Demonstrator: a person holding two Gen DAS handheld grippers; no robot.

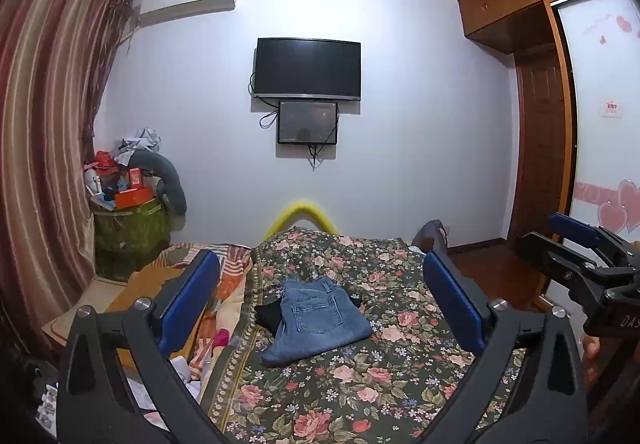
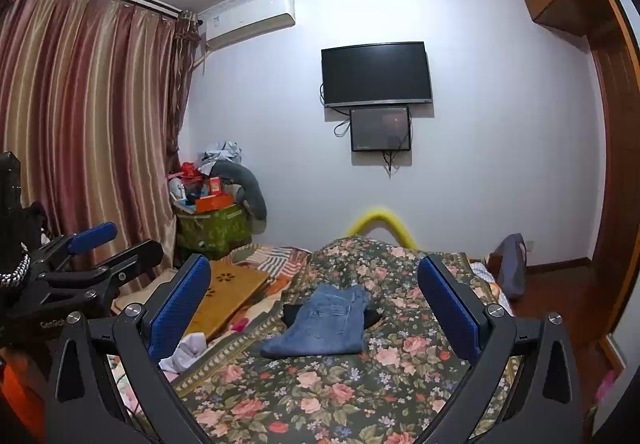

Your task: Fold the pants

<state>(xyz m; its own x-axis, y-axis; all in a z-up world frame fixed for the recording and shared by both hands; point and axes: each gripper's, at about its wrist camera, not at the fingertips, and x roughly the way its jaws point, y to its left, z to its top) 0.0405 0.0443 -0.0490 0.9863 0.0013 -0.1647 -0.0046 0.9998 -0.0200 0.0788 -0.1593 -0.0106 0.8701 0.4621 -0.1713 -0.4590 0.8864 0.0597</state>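
Bed (image 1: 400, 384) with a dark floral bedspread (image 2: 320, 396) fills the lower frame in both wrist views; behind it a plain wall with a wall TV (image 1: 307, 69) and a smaller screen (image 1: 307, 123) mounted just under it, an AC unit (image 2: 250, 20) top left, striped curtains (image 2: 80, 116) on the left, and a wooden wardrobe (image 1: 536, 124) on the right. A green bin (image 2: 212, 226) piled with clutter sits in the corner by the curtains, and a wooden lap tray (image 2: 230, 292) lies on the bed's left side. Jeans (image 1: 316, 318) are folded into a compact stack near the bed's middle, back pocket up, lying partly on a black garment (image 1: 269, 314) that sticks out on the left. Jeans sit ahead of both grippers, framed between the fingers in each view, well apart from the pads, nothing touching. Left gripper (image 1: 320, 296): jaws spread wide, blue pads (image 1: 188, 296) facing each other, empty, held above the bedspread. Right gripper (image 2: 314, 304): same, jaws wide apart, empty, clear of the fabric. Each gripper shows at the edge of the other's view: the right one at the right border of the left wrist view, the left one at the left border of the right wrist view, side by side at similar height.
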